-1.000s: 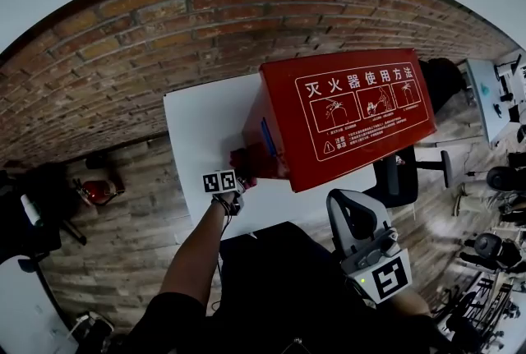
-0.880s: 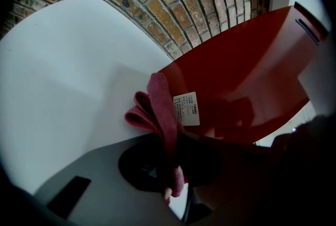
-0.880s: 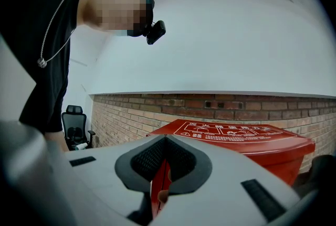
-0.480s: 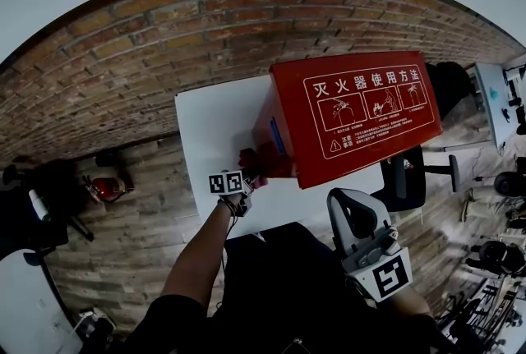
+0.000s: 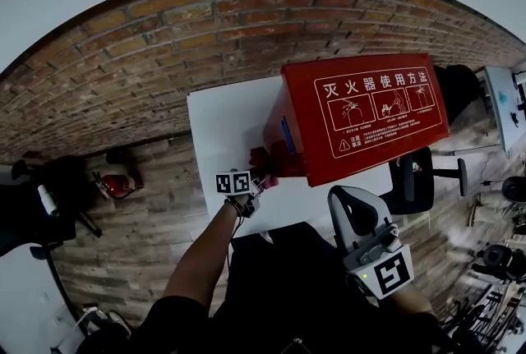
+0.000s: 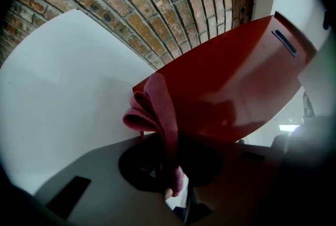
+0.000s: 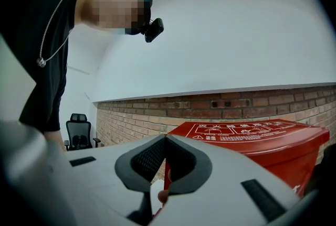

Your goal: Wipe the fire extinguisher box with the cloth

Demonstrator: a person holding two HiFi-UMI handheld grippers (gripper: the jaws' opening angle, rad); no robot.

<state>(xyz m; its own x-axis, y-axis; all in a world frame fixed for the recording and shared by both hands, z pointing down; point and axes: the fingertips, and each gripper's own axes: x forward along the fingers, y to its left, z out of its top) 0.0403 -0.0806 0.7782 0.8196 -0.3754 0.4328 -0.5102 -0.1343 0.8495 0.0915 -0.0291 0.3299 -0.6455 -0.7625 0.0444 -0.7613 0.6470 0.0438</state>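
Now gripping a pink cloth [image 6: 156,109] [image 5: 261,160] in the left hand-held gripper [image 6: 170,170] [image 5: 256,174], jaws clamped on its lower end, with that end lost in the dark between them. Pressing the folded upper part against the left end wall of the red fire extinguisher box [image 5: 370,110] [image 6: 231,88] [image 7: 262,141], low on that wall. Box set on the white desk [image 5: 222,118] [image 6: 63,94] toward its far edge by the brick wall [image 5: 164,57], hiding the desk's right edge from above; right end cut off in the left gripper view. Holding the right hand-held gripper [image 5: 349,200] [image 7: 164,159] off the desk's near edge, jaws together, nothing held; through the slit, only a red sliver and a fingertip.
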